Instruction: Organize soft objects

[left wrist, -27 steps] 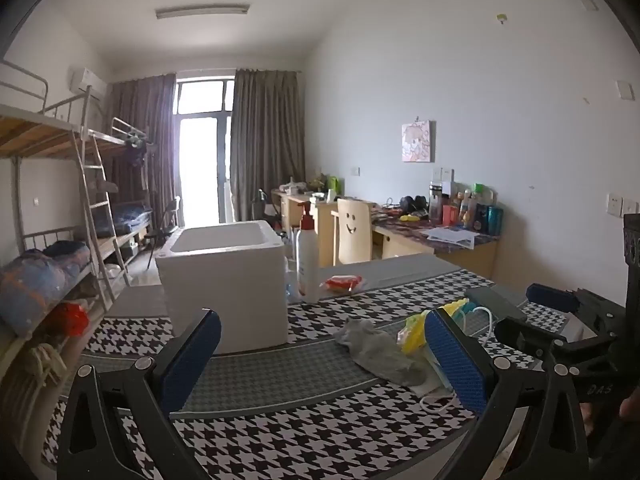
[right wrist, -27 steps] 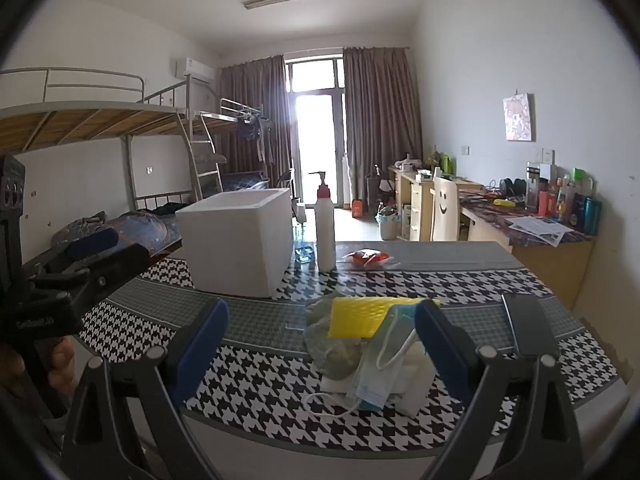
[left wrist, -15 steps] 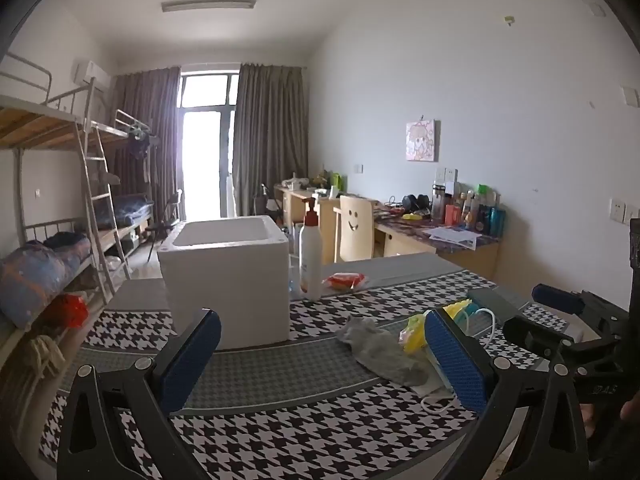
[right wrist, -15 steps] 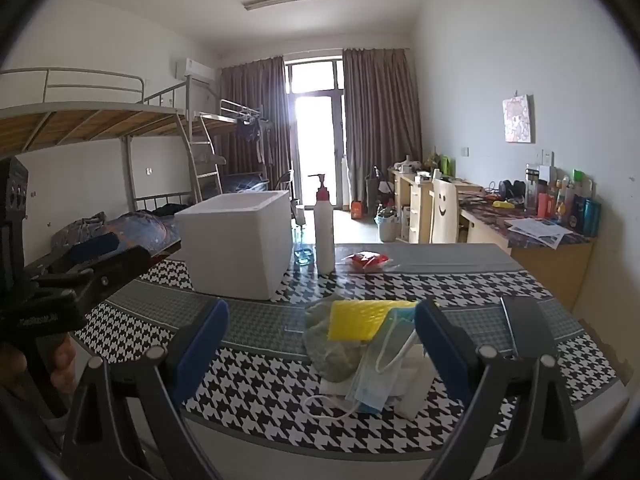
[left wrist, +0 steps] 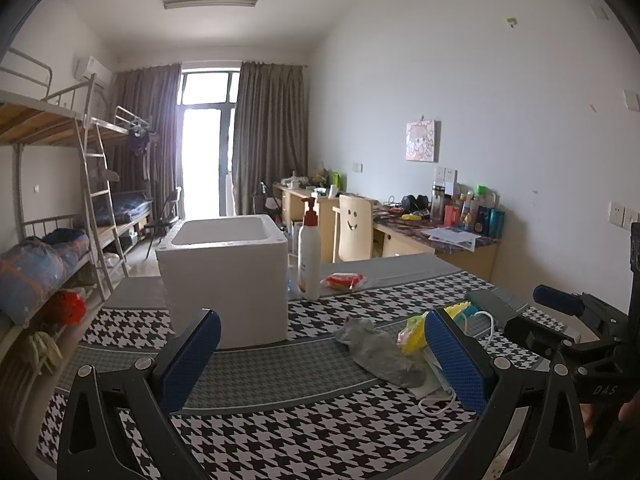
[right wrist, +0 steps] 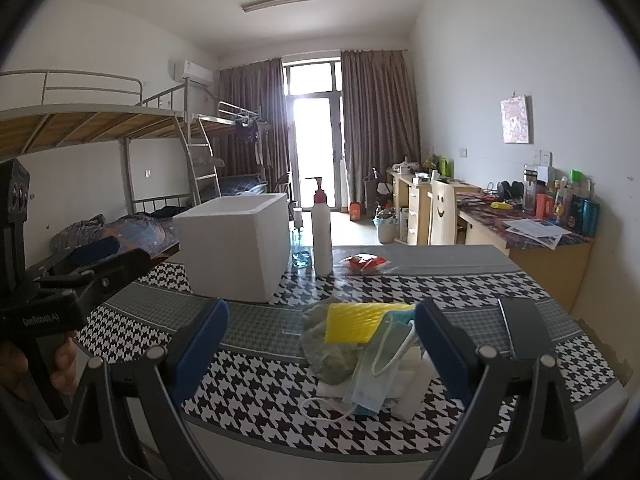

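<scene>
A pile of soft things lies on the houndstooth table (right wrist: 460, 280): a grey cloth (left wrist: 380, 350) (right wrist: 326, 354), a yellow sponge (right wrist: 354, 322) (left wrist: 414, 334), a blue face mask (right wrist: 374, 380) and white pieces (right wrist: 412, 384). A white foam box (left wrist: 230, 276) (right wrist: 236, 246), open at the top, stands at the table's far left. My left gripper (left wrist: 320, 360) is open and empty, above the near table edge, left of the pile. My right gripper (right wrist: 322, 350) is open and empty, just in front of the pile.
A white pump bottle (left wrist: 309, 252) (right wrist: 322, 232) and a red packet (left wrist: 343, 280) (right wrist: 366, 262) sit behind the pile. A dark flat object (right wrist: 520, 326) lies at the right of the table. Bunk beds stand at left, desks along the right wall.
Both grippers stay open and almost still. The left wrist view has shifted slightly, with the box a little closer to its centre.
</scene>
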`<state>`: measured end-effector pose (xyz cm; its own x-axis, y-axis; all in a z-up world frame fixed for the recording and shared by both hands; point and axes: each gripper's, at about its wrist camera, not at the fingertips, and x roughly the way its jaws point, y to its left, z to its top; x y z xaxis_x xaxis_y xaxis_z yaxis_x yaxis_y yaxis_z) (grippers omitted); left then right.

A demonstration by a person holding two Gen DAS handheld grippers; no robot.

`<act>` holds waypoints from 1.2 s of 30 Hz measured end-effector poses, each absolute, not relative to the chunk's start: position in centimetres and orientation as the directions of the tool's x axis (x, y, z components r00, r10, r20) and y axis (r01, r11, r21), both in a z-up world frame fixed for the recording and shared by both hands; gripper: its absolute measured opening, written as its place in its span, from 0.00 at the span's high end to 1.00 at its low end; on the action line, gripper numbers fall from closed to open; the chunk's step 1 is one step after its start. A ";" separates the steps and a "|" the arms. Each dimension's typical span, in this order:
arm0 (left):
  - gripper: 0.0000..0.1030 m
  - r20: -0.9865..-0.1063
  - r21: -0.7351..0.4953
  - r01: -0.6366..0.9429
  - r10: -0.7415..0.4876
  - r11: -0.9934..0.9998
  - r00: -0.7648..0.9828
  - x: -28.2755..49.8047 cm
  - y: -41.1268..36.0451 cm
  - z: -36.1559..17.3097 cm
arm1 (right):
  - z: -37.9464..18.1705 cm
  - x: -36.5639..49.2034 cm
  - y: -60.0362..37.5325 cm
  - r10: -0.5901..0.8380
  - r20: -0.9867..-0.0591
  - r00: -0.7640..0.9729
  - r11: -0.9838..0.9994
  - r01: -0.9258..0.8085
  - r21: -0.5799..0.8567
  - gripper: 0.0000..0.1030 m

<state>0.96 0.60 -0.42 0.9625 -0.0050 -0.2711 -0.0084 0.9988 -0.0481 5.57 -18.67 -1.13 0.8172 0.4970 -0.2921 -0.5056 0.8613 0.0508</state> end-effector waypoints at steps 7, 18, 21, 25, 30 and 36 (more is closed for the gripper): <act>0.01 -0.279 -0.043 -0.011 -0.002 0.999 0.960 1.0 0.5 -0.4 | -1.0 5.7 -18.6 0.496 -0.292 0.818 0.862 -0.505 0.051 0.07; 0.01 -0.283 -0.059 -0.017 -0.001 0.998 0.959 1.2 0.7 -0.3 | -0.9 5.9 -18.6 0.499 -0.290 0.816 0.860 -0.509 0.048 0.07; 0.01 -0.283 -0.053 -0.018 0.002 0.998 0.959 1.3 0.6 -0.4 | -1.0 6.1 -18.8 0.501 -0.290 0.815 0.859 -0.510 0.052 0.07; 0.01 -0.283 -0.046 -0.005 -0.008 0.999 0.959 1.3 0.3 -0.4 | -1.0 6.1 -18.8 0.498 -0.292 0.816 0.861 -0.507 0.052 0.07; 0.01 -0.286 -0.043 0.001 -0.014 0.999 0.958 1.6 0.1 -0.4 | -1.1 6.2 -18.9 0.496 -0.295 0.816 0.862 -0.505 0.053 0.07; 0.01 -0.285 -0.043 -0.005 -0.008 0.999 0.959 1.9 0.1 -0.3 | -1.2 6.6 -19.0 0.493 -0.302 0.816 0.863 -0.501 0.057 0.07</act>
<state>1.93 0.07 -0.29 0.9586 -0.0075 -0.2848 -0.0050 0.9991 -0.0432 6.58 -19.00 -1.21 0.8158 0.4935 -0.3017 -0.5011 0.8635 0.0575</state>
